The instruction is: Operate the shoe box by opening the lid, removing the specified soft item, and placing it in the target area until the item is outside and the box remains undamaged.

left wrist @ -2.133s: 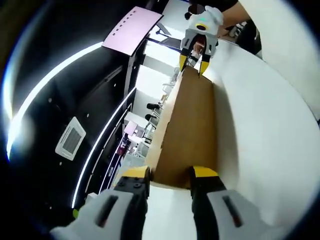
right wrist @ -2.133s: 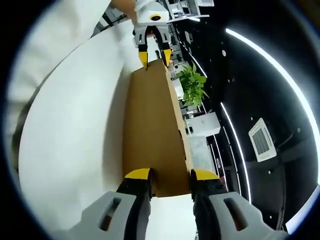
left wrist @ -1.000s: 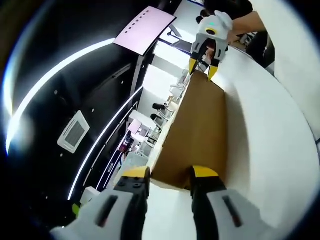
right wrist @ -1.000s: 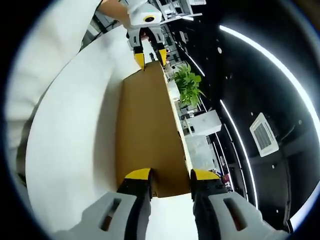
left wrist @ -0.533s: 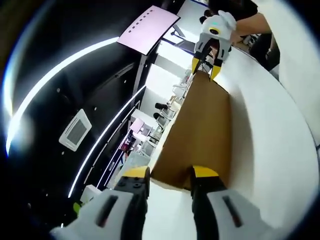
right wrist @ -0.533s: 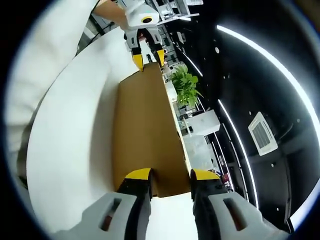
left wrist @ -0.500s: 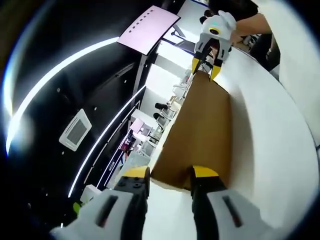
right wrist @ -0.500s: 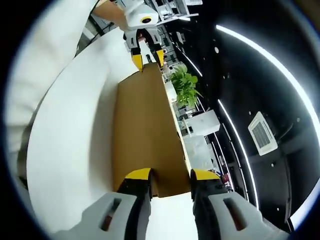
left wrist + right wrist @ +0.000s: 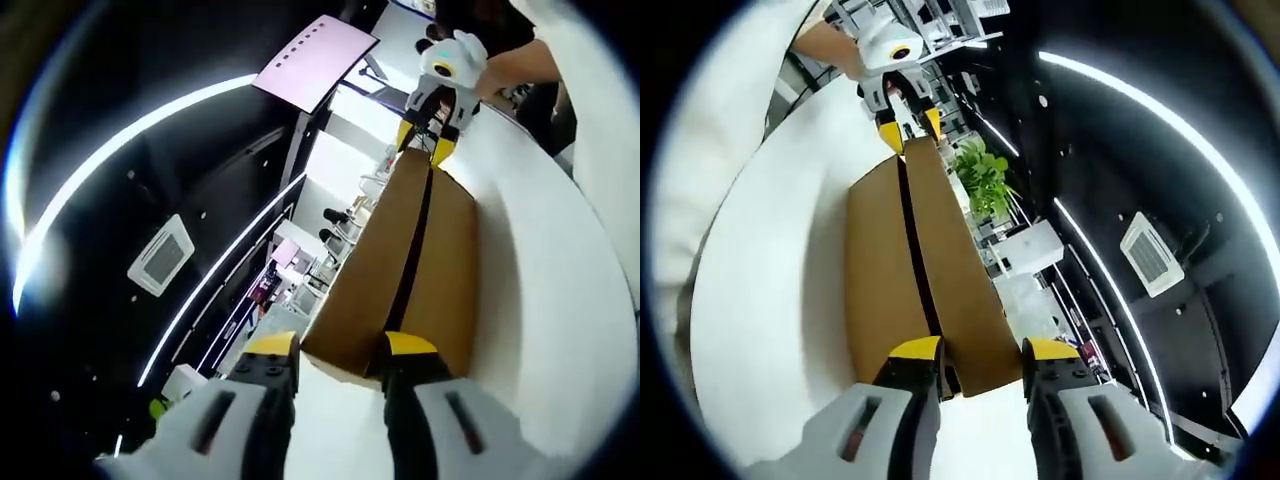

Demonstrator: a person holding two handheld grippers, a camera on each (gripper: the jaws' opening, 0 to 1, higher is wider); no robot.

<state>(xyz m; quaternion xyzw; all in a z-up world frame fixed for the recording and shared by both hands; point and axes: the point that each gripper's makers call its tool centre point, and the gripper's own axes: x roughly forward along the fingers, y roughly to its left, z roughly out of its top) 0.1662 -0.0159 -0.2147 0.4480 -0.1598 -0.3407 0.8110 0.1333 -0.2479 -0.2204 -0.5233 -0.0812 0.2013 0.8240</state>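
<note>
The white table (image 9: 540,290) was the biggest thing there, and the brown shoe box (image 9: 440,270) sat on it, its lid (image 9: 950,290) lifted off the base along a dark gap. The left gripper (image 9: 338,350) and right gripper (image 9: 980,352) each pinched an opposite end of that lid. It looked like light, thin cardboard that would crease easily, so a gentle grip on the lid edges seemed right.

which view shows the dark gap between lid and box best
The right gripper view: the dark gap runs long and unbroken down the shoe box. The left gripper view shows the same gap, narrower.
</note>
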